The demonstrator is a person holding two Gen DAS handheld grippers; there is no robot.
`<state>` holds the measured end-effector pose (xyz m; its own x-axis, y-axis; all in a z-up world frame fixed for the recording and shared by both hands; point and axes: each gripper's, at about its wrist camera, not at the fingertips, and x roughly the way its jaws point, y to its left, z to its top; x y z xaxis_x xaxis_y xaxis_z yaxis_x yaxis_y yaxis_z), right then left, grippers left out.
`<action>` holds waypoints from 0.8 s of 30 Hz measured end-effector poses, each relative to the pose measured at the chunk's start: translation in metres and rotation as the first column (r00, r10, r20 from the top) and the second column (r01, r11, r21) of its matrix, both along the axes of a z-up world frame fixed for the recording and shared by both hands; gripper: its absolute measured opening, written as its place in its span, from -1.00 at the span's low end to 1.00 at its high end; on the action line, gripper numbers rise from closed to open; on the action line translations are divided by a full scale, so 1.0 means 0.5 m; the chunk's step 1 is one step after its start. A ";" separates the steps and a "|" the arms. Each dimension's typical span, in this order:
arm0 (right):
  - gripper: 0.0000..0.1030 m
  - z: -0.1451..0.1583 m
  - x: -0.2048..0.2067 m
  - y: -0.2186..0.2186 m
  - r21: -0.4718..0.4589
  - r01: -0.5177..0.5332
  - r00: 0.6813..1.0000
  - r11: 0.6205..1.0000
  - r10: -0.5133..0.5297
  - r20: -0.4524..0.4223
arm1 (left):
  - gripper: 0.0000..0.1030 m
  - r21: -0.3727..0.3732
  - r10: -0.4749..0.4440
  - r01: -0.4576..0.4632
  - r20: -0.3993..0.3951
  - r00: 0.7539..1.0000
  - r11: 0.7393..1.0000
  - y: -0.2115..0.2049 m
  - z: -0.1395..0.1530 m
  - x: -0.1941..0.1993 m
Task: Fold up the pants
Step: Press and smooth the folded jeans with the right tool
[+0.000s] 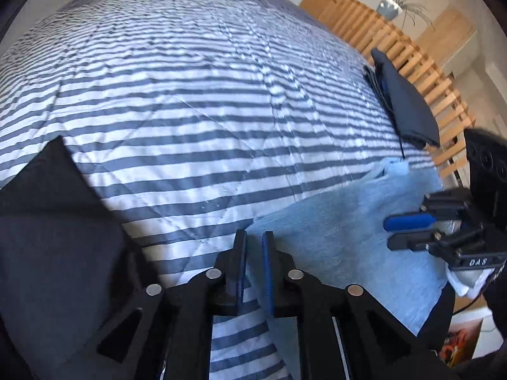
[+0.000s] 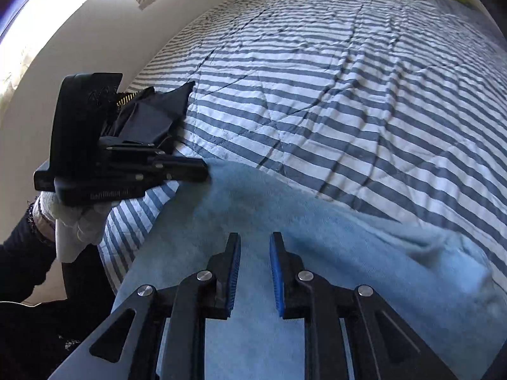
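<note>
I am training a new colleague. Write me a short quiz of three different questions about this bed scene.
1. True or false: the light blue pants lie on the striped bedspread.
2. Which colour are the pads inside the fingers of the right gripper? A) red B) blue C) yellow
3. Fill in: in the left wrist view, the left gripper has nothing between its fingers, and its fingertips are over the near ____ of the pants.

Key: 1 true; 2 B; 3 edge.
</note>
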<state>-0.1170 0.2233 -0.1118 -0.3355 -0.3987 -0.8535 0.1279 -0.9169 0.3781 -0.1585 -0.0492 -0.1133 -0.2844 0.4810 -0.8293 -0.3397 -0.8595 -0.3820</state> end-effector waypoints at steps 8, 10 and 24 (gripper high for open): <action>-0.47 0.010 0.165 -0.175 -0.058 0.000 0.996 0.998 -0.005 -0.085 | -0.07 0.097 -0.050 0.041 0.086 0.995 0.994 0.000 0.001 0.072; -0.47 -0.041 0.185 -0.233 -0.010 -0.038 0.999 0.999 0.038 -0.026 | -0.06 0.069 -0.054 0.047 0.095 0.994 0.996 -0.012 -0.010 0.088; 0.26 -0.034 0.223 -0.430 0.299 0.109 0.972 0.948 -0.038 -0.234 | -0.21 0.217 0.002 -0.059 0.255 0.967 0.974 -0.012 -0.081 -0.022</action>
